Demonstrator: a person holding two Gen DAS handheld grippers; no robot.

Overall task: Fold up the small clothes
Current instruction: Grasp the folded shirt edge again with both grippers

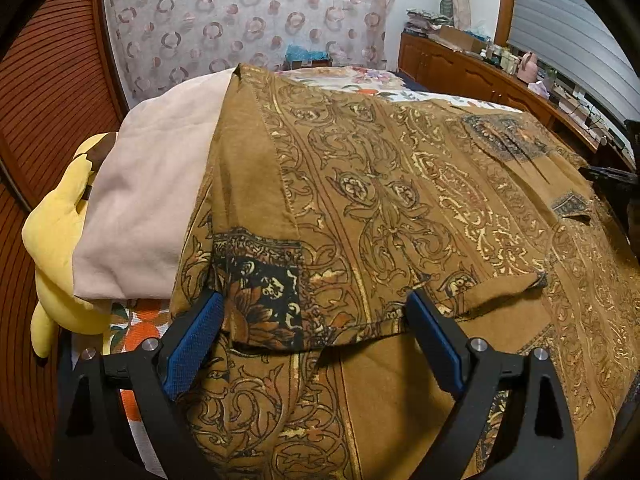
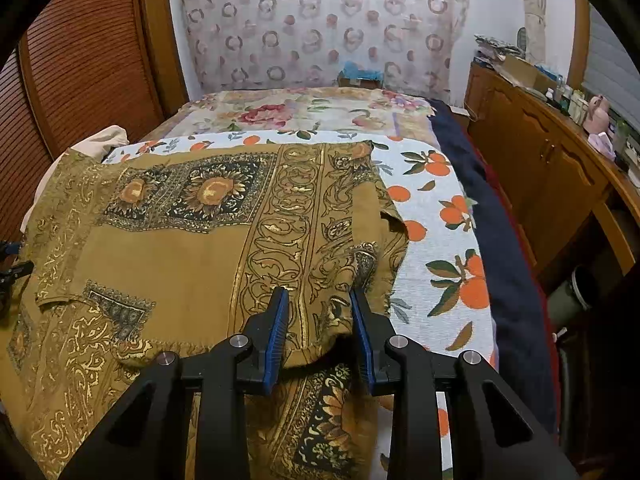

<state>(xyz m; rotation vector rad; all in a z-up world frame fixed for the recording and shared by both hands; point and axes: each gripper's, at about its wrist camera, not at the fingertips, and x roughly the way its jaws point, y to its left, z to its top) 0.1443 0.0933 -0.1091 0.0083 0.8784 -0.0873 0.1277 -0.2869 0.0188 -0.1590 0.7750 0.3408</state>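
brown patterned garment [image 2: 192, 236] spread flat over the near part of the bed [image 2: 444, 240], partly folded, one folded flap reaching toward the bed's right edge. left gripper [image 1: 316, 300] with fingers [image 1: 196, 336] spread wide, straddling a folded hem of the garment, pads not pressing it. right gripper [image 2: 319, 300] with fingers [image 2: 276, 328] partly closed around the garment's folded near-right corner, cloth between the blue pads; cannot tell whether pinched. pink cloth [image 1: 152, 208] and yellow plush toy [image 1: 56, 236] lying at the bed's left edge, beside the garment.
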